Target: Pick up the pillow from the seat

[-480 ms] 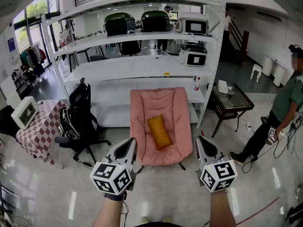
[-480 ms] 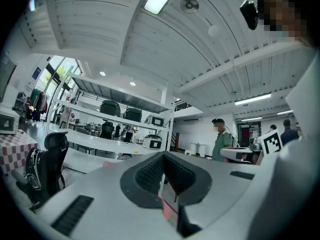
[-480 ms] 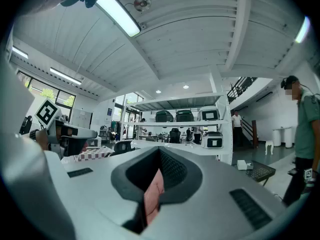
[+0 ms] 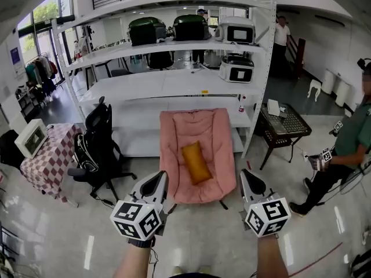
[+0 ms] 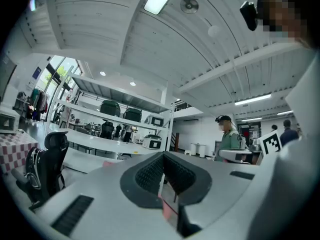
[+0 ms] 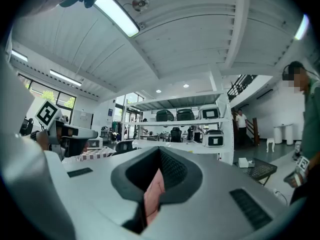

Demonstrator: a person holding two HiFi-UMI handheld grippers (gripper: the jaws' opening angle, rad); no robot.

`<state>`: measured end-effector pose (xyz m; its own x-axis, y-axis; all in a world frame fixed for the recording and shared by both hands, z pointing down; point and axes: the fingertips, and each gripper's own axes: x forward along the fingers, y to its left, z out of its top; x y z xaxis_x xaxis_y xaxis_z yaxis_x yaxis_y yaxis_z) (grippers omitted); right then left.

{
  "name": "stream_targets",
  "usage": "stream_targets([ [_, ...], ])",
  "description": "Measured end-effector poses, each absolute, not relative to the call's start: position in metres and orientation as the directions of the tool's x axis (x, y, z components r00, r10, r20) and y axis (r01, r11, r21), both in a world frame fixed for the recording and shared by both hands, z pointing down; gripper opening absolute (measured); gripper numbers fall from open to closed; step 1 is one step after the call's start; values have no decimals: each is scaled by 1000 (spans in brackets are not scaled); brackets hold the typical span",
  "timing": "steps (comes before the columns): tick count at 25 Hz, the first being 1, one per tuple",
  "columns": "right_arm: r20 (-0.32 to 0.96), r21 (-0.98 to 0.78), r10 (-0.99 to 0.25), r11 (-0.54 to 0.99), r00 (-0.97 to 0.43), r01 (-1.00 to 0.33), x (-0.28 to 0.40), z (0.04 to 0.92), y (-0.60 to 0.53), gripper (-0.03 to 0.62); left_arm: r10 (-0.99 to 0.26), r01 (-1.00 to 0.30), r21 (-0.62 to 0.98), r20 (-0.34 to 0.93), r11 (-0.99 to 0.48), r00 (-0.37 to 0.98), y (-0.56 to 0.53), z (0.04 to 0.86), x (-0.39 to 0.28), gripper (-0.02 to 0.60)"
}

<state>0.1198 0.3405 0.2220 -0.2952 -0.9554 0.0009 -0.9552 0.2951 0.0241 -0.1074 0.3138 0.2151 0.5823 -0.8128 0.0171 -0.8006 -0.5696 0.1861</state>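
Our left claw [image 4: 158,177] and right claw [image 4: 248,175] each have their dark, ribbed jaws pressed together on nothing, and both are level in front of the pink padded chair [image 4: 174,129]. The oblong mustard pillow [image 4: 196,162] lies slanted on that chair's quilted seat, well apart from both claws.

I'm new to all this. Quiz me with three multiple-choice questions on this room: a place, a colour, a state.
1. Where is the pillow? A. on the floor B. on the pink chair C. on a shelf
2. Pillow's colour? A. blue B. white C. orange
3. The right tongs are: A. shut, empty B. wide open C. clamped on the pillow
Answers: 1 B, it lies on the seat; 2 C, orange against pink; 3 A, the jaws meet with nothing between.
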Motion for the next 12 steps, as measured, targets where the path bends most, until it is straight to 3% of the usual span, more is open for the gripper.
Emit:
stream_targets([
  [12, -30, -26, -952, 305, -304, -952, 137, 217, 345, 2, -816, -805, 174, 15, -567, 578, 318, 210, -93, 6],
])
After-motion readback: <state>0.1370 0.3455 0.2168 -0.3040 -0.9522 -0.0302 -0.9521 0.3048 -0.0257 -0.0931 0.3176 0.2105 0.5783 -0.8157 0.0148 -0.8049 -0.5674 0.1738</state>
